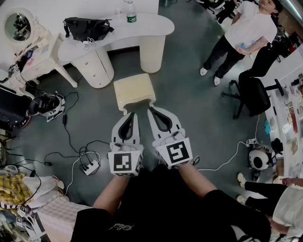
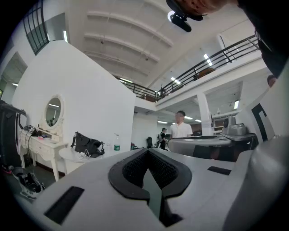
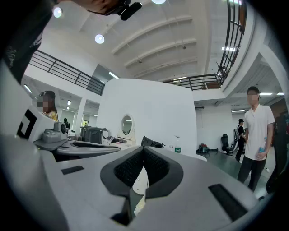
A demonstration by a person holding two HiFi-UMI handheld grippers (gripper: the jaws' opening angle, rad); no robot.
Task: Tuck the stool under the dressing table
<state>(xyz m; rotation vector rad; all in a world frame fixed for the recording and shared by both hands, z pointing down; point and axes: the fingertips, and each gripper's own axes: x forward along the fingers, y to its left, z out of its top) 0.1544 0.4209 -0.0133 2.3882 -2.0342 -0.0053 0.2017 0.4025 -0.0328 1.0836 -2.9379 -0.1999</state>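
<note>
A cream square stool (image 1: 134, 90) stands on the grey floor in front of the white curved dressing table (image 1: 156, 22). On the table top lie a black bag (image 1: 87, 27) and a bottle (image 1: 131, 12). My left gripper (image 1: 131, 114) and right gripper (image 1: 152, 110) are side by side and level, both shut and empty, their tips at the stool's near edge. The left gripper view shows the shut left gripper (image 2: 146, 152) with the table (image 2: 72, 155) and bag (image 2: 88, 144) ahead to the left. The right gripper view shows the shut right gripper (image 3: 143, 150), with the bag (image 3: 153, 143) and bottle (image 3: 178, 147) beyond.
A second vanity with an oval mirror (image 1: 18, 26) stands at far left. Cables and a power strip (image 1: 90, 166) lie on the floor to my left. A person (image 1: 241, 33) stands at upper right beside a black office chair (image 1: 253, 92). A white device (image 1: 259, 158) sits on the floor at right.
</note>
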